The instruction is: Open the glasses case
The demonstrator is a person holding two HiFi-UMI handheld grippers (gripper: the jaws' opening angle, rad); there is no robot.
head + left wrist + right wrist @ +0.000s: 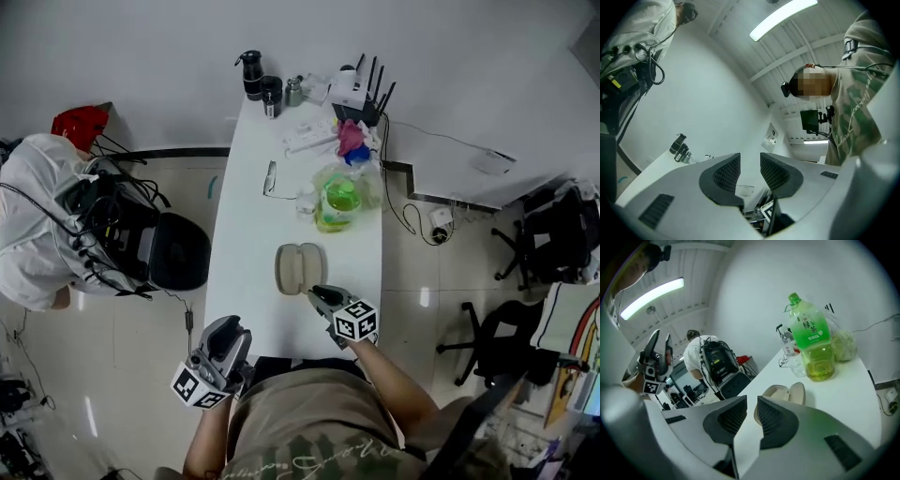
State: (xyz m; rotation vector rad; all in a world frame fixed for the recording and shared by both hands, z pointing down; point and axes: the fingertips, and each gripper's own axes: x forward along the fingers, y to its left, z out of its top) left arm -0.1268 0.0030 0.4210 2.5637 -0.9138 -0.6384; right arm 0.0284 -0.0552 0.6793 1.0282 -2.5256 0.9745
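Observation:
The beige glasses case lies on the white table with its lid swung open and both halves facing up. In the right gripper view the case sits just beyond the jaws. My right gripper hovers over the table at the case's near right side, open by a narrow gap with nothing between its pads. My left gripper is held off the table's near left corner, tilted upward, open and empty. It looks at the wall and ceiling, away from the case.
A pair of glasses and a green tea bottle in a plastic bag stand farther up the table. Black flasks and a router are at the far end. A black chair and a person in white are on the left.

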